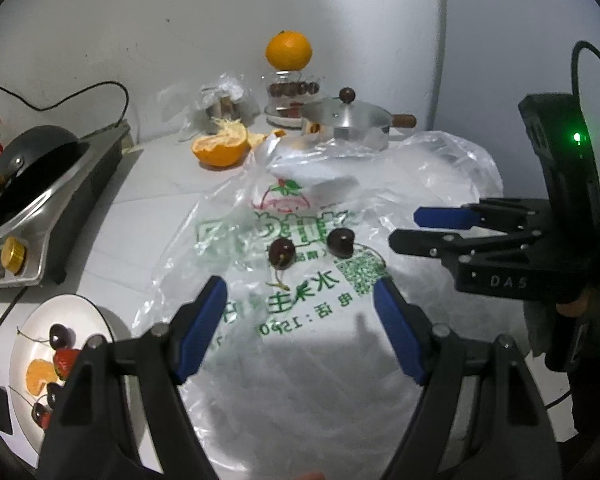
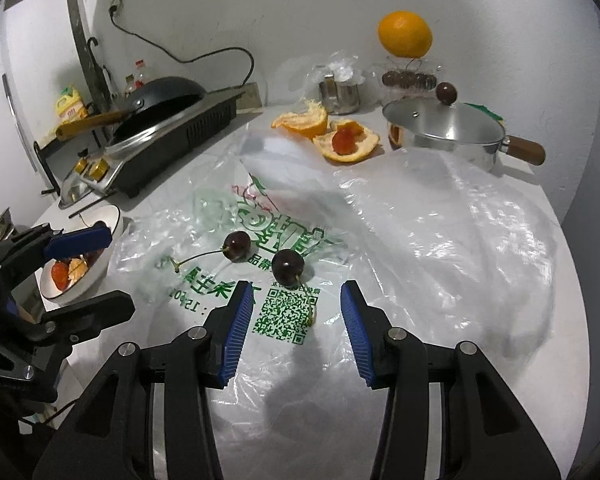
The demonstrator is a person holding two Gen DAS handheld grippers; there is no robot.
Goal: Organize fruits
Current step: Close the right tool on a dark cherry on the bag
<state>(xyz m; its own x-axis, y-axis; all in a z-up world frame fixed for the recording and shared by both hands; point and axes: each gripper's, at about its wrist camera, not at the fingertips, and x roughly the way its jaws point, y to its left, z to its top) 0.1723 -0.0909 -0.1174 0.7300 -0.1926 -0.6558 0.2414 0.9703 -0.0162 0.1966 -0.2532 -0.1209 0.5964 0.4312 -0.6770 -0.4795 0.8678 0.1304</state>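
Two dark cherries lie on a clear printed plastic bag (image 1: 300,320): one (image 1: 281,253) (image 2: 237,245) to the left, one (image 1: 340,242) (image 2: 287,267) to the right. My left gripper (image 1: 300,292) is open and empty, just short of them. My right gripper (image 2: 296,300) is open and empty, with the right cherry just ahead between its blue pads; it also shows in the left wrist view (image 1: 404,226). A white plate (image 1: 40,320) (image 2: 112,216) at the left holds cherries, a strawberry and an orange segment.
A peeled orange (image 1: 220,146) (image 2: 304,120) and peel (image 2: 348,144) lie at the back. A whole orange (image 1: 288,50) (image 2: 405,34) sits on a jar. A lidded steel pot (image 1: 352,124) (image 2: 444,128) and a stove with a black pan (image 1: 32,168) (image 2: 160,100) stand nearby.
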